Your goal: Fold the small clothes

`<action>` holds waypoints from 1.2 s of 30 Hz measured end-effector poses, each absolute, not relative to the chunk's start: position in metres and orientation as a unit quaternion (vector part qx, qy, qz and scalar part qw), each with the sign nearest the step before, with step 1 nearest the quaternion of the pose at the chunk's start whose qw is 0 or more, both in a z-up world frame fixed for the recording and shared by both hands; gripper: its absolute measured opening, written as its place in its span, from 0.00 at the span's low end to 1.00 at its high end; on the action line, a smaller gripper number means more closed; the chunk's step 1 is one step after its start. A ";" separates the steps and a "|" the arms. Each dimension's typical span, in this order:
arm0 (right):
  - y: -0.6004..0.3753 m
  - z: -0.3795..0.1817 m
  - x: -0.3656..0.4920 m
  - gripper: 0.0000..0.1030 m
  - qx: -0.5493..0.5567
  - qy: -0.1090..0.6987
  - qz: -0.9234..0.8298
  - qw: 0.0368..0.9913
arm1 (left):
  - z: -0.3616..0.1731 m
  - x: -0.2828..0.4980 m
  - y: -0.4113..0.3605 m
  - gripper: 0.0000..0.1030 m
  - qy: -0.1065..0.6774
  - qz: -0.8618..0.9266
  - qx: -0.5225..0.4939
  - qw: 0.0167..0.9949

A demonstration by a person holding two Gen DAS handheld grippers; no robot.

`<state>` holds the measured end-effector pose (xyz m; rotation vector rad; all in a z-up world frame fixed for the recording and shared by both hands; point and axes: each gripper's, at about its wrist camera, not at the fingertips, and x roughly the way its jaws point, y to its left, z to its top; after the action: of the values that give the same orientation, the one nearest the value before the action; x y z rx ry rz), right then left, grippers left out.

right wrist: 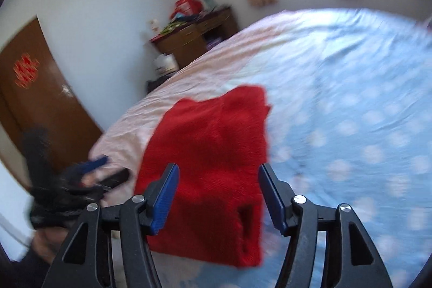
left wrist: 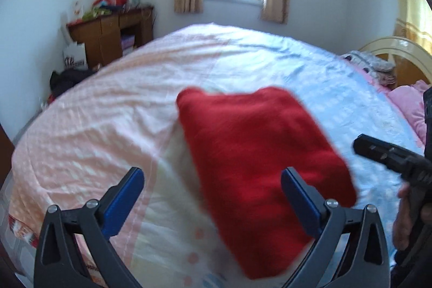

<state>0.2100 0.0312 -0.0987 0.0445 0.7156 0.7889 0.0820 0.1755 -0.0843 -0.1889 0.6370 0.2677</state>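
Observation:
A red knitted garment [left wrist: 259,142], folded into a thick rectangle, lies on the bed; it also shows in the right wrist view [right wrist: 213,153]. My left gripper [left wrist: 213,193] is open above the garment's near left part, holding nothing. My right gripper [right wrist: 218,193] is open over the garment's near end, holding nothing. The right gripper's body [left wrist: 391,158] shows at the right edge of the left wrist view. The left gripper [right wrist: 94,169] shows blurred at the lower left of the right wrist view.
The bed sheet [left wrist: 113,109] is pink on the left and blue with white dots [right wrist: 351,104] on the right. A wooden desk [left wrist: 110,31] with clutter stands by the far wall. Pillows [left wrist: 410,104] and a headboard [left wrist: 399,50] lie right. A brown door [right wrist: 40,104] is at left.

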 end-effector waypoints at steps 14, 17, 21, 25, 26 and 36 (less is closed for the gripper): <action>-0.013 -0.049 0.164 0.67 0.012 0.259 0.338 0.905 | -0.056 0.073 0.140 1.00 0.280 0.101 -0.049 0.953; -0.013 -0.051 0.163 0.67 0.016 0.259 0.334 0.906 | -0.057 0.073 0.141 1.00 0.282 0.101 -0.052 0.953; -0.013 -0.053 0.163 0.67 0.020 0.265 0.329 0.906 | -0.059 0.073 0.141 1.00 0.283 0.101 -0.054 0.952; -0.012 -0.056 0.164 0.67 0.020 0.268 0.327 0.906 | -0.060 0.073 0.141 1.00 0.283 0.100 -0.054 0.952; -0.011 -0.055 0.163 0.67 0.019 0.269 0.327 0.906 | -0.060 0.073 0.141 1.00 0.284 0.100 -0.054 0.952; -0.011 -0.056 0.160 0.68 0.020 0.268 0.326 0.906 | -0.060 0.073 0.140 1.00 0.284 0.100 -0.053 0.952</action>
<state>0.1602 -0.0109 -0.0562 0.0413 0.5529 0.6737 0.0733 0.1401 -0.0603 -0.1081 0.5781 0.2033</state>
